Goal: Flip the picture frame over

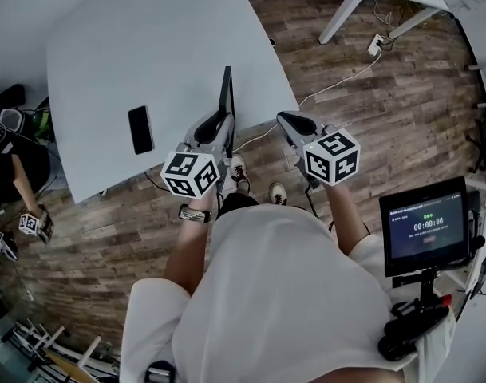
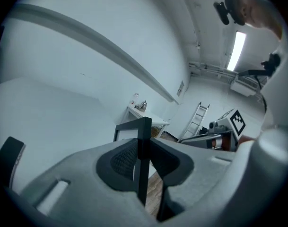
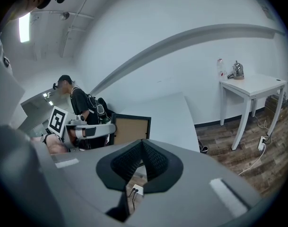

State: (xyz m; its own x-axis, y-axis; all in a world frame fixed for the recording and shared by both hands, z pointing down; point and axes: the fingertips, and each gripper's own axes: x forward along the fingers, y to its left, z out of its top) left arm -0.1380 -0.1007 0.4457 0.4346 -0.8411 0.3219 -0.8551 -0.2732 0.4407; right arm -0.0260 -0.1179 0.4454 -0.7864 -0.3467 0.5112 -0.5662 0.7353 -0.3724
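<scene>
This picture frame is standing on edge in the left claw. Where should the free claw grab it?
Probably the top rail of the picture frame, from above. The frame stands upright, so that thin rail faces up and fits between pads. The left claw pinches only the near end, leaving the rest of the rail bare for the right claw.

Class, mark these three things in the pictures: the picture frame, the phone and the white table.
picture frame (image 3: 129, 129), right gripper view, on its brown backing.
phone (image 1: 140, 129), head view, middle of its dark face.
white table (image 1: 147, 38), head view, bare top.
</scene>
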